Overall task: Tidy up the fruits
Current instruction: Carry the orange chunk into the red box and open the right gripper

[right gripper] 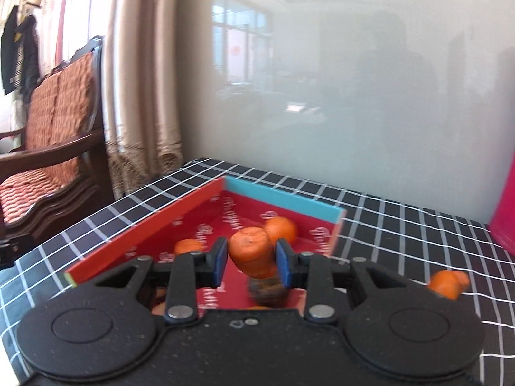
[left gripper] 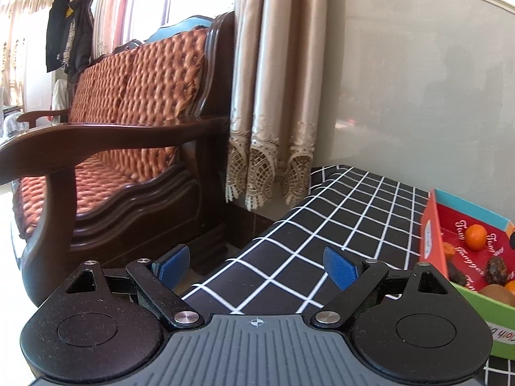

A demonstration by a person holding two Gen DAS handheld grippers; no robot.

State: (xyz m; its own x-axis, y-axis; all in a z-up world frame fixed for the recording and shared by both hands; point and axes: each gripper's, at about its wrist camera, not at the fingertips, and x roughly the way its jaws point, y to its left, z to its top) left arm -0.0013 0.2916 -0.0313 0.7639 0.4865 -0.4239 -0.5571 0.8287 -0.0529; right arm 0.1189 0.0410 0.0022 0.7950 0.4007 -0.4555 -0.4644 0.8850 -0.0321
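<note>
Right wrist view: right gripper [right gripper: 251,259] clamps an orange fruit [right gripper: 252,251] above the red box [right gripper: 145,230], centre frame. Transport step; next, lower and release inside. Left gripper [left gripper: 257,265] gapes, empty; box at 3 o'clock.

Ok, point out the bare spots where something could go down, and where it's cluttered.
Bare checked cloth lies between the curtain and the box, ahead of the open left claw. More lies right of the box, around one loose orange fruit. Inside the box it is crowded with fruit.
</note>
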